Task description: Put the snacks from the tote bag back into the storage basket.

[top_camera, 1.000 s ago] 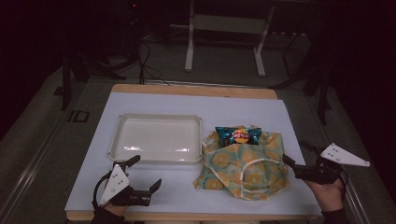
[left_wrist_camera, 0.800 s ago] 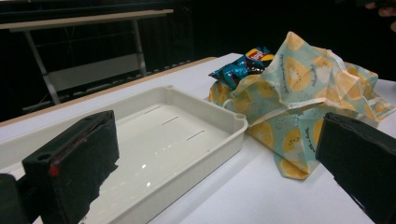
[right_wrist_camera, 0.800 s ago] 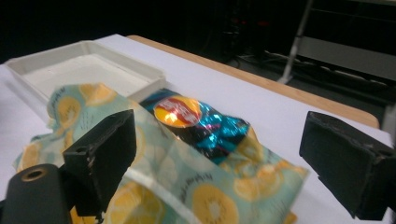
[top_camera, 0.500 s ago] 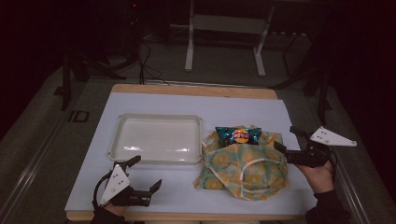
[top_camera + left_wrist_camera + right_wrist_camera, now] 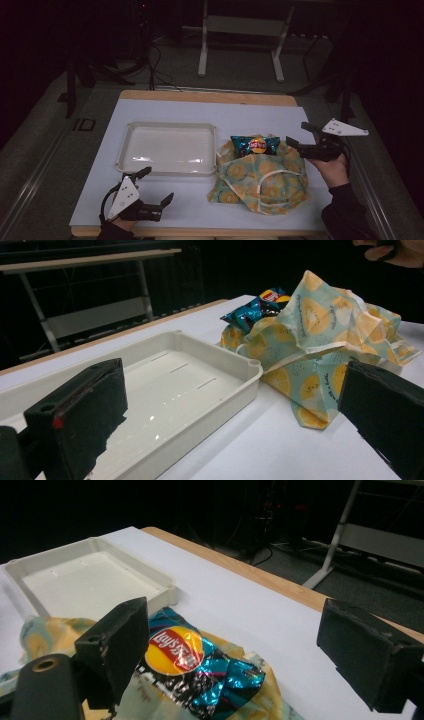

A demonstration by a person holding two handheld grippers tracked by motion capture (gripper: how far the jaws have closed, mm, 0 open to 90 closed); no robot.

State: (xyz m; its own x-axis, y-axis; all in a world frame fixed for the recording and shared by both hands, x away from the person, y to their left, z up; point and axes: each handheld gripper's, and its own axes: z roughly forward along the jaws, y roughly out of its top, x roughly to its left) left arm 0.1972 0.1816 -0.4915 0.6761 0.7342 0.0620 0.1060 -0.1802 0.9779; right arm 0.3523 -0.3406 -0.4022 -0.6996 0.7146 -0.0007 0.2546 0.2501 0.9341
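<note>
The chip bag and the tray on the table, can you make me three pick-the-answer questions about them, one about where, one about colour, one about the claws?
1. Where does the shiny blue crinkled chip bag lie?
A. in the tray
B. on the cloth bag's far edge
C. on the floor

2. What colour is the shallow rectangular plastic tray?
A. red
B. black
C. cream white

3. How is the right claw?
A. open, holding nothing
B. shut on the chip bag
C. shut on the tray

Answers:
1 B, the chip bag rests on the teal fabric bag with yellow lemon slices, right of the tray.
2 C, its rim and floor look cream white, with nothing in it.
3 A, in the right gripper view its jaws stand wide apart above the chip bag, touching nothing.
</note>
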